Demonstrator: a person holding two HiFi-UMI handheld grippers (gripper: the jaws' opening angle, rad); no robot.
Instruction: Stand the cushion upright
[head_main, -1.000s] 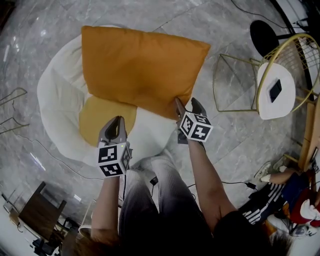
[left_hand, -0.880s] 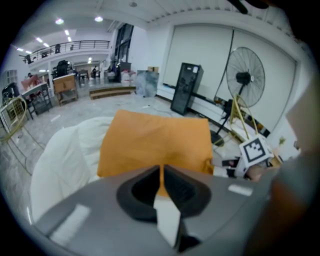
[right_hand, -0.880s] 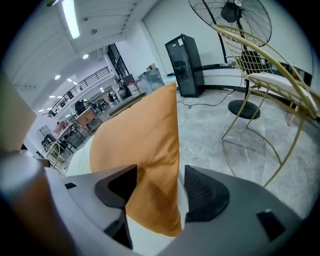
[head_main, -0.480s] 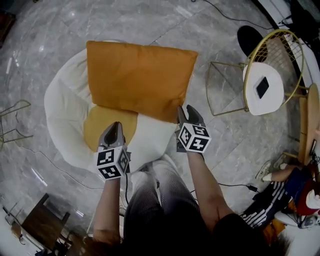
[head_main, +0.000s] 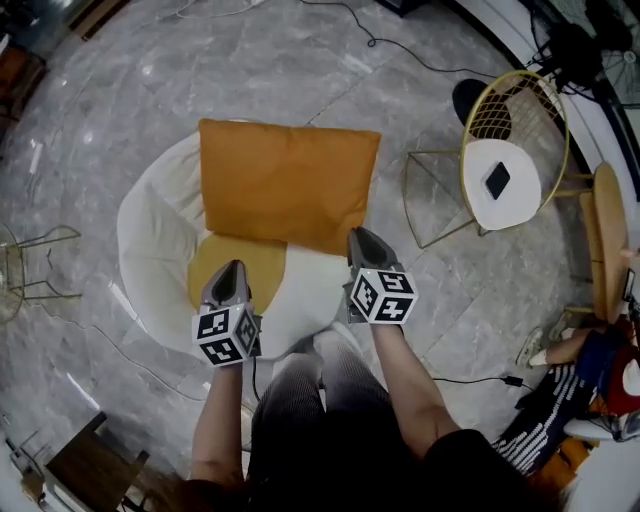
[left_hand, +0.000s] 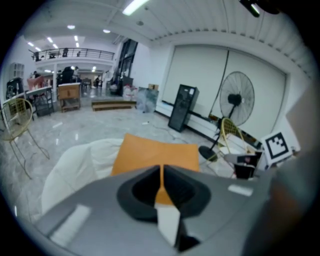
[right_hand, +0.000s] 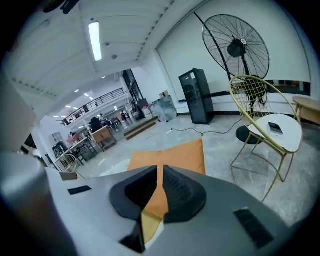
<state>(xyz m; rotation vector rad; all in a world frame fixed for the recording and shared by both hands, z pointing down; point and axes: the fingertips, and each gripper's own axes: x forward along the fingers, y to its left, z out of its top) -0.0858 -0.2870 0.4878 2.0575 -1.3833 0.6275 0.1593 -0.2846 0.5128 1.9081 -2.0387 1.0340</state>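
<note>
The orange cushion (head_main: 285, 185) leans against the back of a white round chair (head_main: 155, 235), above a round orange seat pad (head_main: 235, 272). Both grippers hang over the chair's near edge, apart from the cushion. My left gripper (head_main: 228, 272) is over the seat pad, its jaws together and empty (left_hand: 161, 170). My right gripper (head_main: 358, 240) is near the cushion's lower right corner. Its jaws have just been closing and now stand shut with nothing between them (right_hand: 161, 172). Both gripper views show the cushion (left_hand: 150, 152) (right_hand: 172, 155) beyond the jaws.
A gold wire chair (head_main: 512, 76) with a white seat and a dark phone (head_main: 497, 180) stands to the right. A cable (head_main: 470, 380) runs over the marble floor. Someone's legs and shoes (head_main: 560, 350) show at the lower right. A standing fan (right_hand: 235, 47) is beyond.
Both grippers have lifted and drawn back from the cushion. The right jaws, open at the cushion's near corner, have shut empty. The cushion now looks smaller and more foreshortened.
</note>
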